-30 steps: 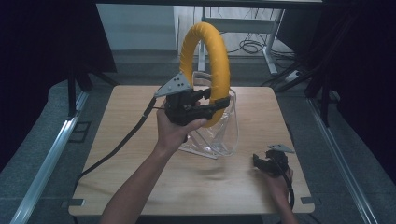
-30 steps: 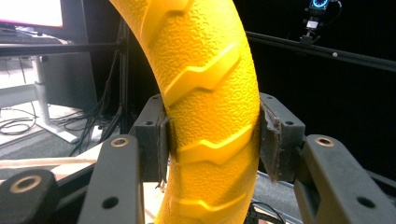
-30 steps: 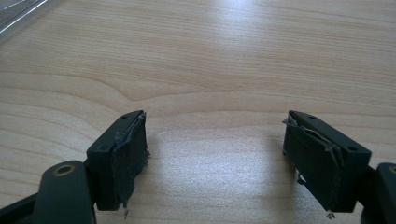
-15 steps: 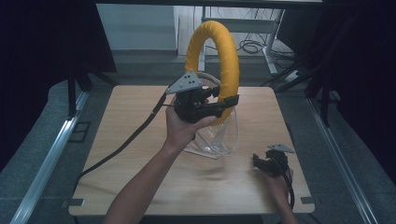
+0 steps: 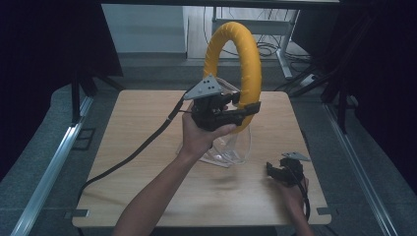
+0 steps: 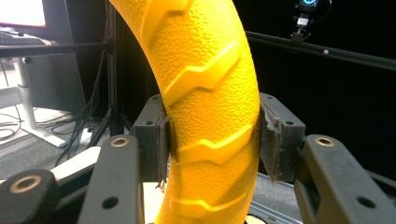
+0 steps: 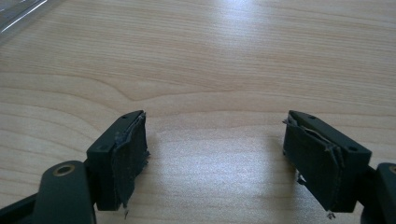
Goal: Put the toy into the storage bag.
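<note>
In the high view the person's left forearm rises from the bottom centre of the frame, and the left hand point(image 5: 199, 137) is raised above the middle of the wooden tabletop point(image 5: 137, 132). It carries the left tongs point(image 5: 246, 109), which are clamped on the lower right part of a yellow ring point(image 5: 244, 59). The ring stands upright in the air, its top reaching into the upper centre of the frame. In the left gripper view the ring's textured, ridged yellow surface point(image 6: 210, 102) runs between the two pads, one pad point(image 6: 271, 140) pressed against each side. Below and behind the ring in the high view, a clear plastic container point(image 5: 231, 150) sits on the tabletop near the centre. The right hand point(image 5: 291, 194) lies low at the lower right of the frame, with the right tongs point(image 5: 276, 169) resting near the tabletop's front right corner. In the right gripper view those tongs point(image 7: 215, 149) stand wide apart over bare wood, holding nothing.
</note>
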Motion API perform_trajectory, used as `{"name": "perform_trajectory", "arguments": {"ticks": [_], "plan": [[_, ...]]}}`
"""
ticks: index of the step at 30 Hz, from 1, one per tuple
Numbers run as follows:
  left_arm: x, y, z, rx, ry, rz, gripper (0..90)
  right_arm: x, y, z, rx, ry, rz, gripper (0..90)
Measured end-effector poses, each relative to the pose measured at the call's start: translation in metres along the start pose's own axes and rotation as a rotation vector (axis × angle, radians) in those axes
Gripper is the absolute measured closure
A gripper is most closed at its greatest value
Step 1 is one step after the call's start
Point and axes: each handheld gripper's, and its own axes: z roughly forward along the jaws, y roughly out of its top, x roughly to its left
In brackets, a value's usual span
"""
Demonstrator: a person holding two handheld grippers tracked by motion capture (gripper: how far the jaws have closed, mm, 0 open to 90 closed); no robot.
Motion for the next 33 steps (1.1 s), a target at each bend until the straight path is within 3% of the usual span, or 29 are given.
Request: {"name": "perform_trajectory", "arguments": {"ticks": [5, 13, 19, 26, 33], "plan": [[0.002, -0.005, 0.006, 0.005, -0.001, -0.002, 50.6, 0.0, 0.0, 0.0, -0.002, 0.0, 0.001, 21.7], [0.01, -0.02, 0.016, 0.027, -0.007, -0.042, 50.6, 0.0, 0.0, 0.0, -0.004, -0.002, -0.003, 21.7], [0.014, -0.031, 0.022, 0.057, 0.017, -0.042, 50.6, 0.0, 0.0, 0.0, -0.004, -0.001, -0.005, 21.6], [0.016, -0.041, 0.029, 0.07, 0.0, -0.075, 50.5, 0.0, 0.0, 0.0, -0.003, 0.0, -0.001, 21.5], [0.031, -0.055, 0.025, 0.078, 0.026, -0.113, 50.5, 0.0, 0.0, 0.0, -0.001, 0.001, 0.0, 21.5]]}}
